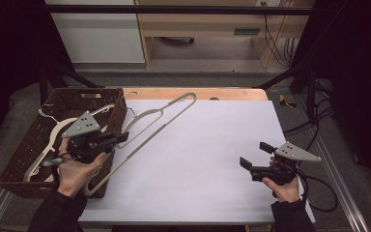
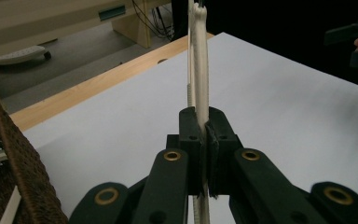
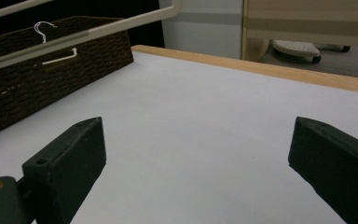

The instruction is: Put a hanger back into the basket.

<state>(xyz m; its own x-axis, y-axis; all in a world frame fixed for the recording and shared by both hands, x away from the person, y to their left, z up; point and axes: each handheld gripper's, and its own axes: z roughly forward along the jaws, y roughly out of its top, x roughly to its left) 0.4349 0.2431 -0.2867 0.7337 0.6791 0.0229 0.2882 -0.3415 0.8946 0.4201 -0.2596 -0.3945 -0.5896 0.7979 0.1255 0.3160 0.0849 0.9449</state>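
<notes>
One cream plastic clothes hanger (image 1: 159, 121) is clamped in our left tongs (image 1: 121, 138), lifted half out over the right rim of the dark brown woven basket (image 1: 29, 145), its far end above the white worktop (image 1: 212, 159). More pale hangers (image 1: 48, 137) remain inside the basket. Our right tongs (image 1: 253, 155) wait well right of it, wide apart and empty. We judge setting it down is left.

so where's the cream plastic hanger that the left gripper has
In the high view the cream plastic hanger is at the left, clamped in the left gripper, slanting from the dark woven basket out over the white table.
</notes>
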